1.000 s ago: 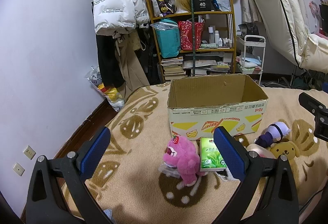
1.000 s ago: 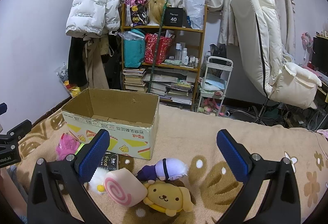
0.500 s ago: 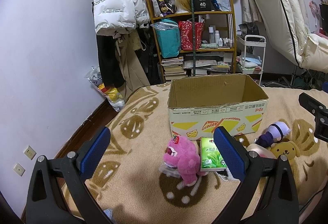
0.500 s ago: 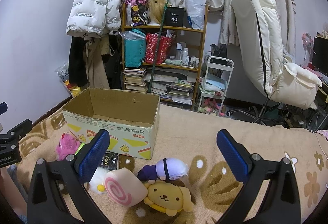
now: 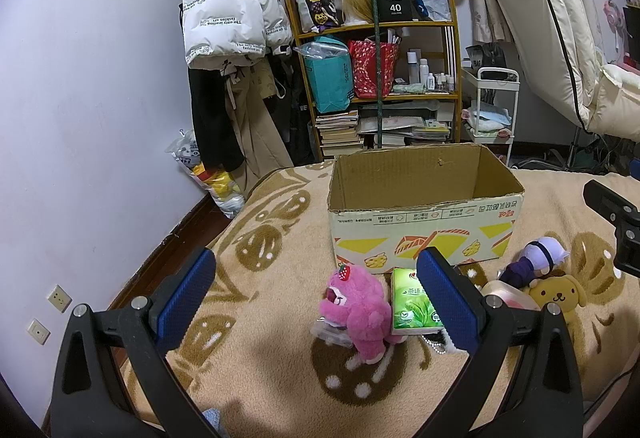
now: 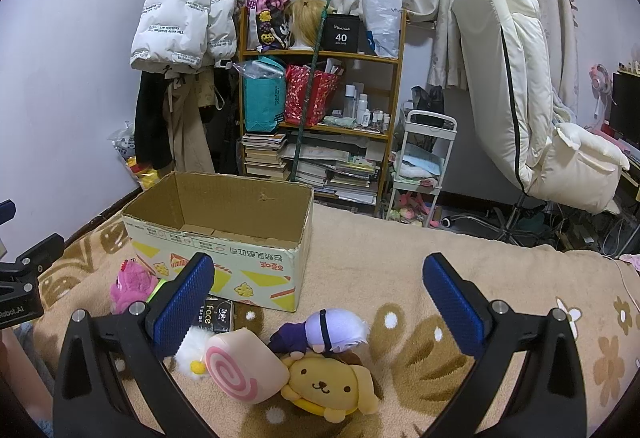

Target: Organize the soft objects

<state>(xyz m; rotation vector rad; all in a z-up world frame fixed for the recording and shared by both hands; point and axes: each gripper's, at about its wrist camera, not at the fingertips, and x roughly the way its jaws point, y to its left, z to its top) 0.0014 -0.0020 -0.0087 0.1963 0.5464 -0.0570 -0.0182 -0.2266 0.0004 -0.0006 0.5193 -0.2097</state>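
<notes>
Your work surface is a bed covered by a beige blanket (image 5: 280, 238) with brown leaf and flower motifs. Far behind it stand a wooden shelf (image 6: 320, 117) loaded with books, bags and bottles, and to the right a cream padded chair (image 6: 520, 97).

On the blanket sits an open cardboard box (image 5: 424, 222), flaps up, nothing seen inside from either view. All soft items lie outside it, along its near side.

Largest of these: a pink swirl roll cushion (image 6: 244, 368), touching a yellow dog plush (image 6: 328, 384) on its right. Just beyond the dog lies a purple-haired doll (image 6: 324, 328), touching it. Left of that group a pink bear plush (image 5: 356, 312) with a strawberry on its head lies on a small clear plastic case (image 5: 332, 334). A green tissue pack (image 5: 412, 304) rests beside the bear's right. A black pack marked "face" (image 6: 218, 316) lies against the box front, and a small white fluffy charm (image 6: 192, 352) sits at the roll cushion's left end.

Your left gripper (image 5: 316, 298) hovers near the bear, jaws spread wide, gripping nothing. Your right gripper (image 6: 318, 302) hovers over the cushion–dog–doll cluster, jaws likewise released.
</notes>
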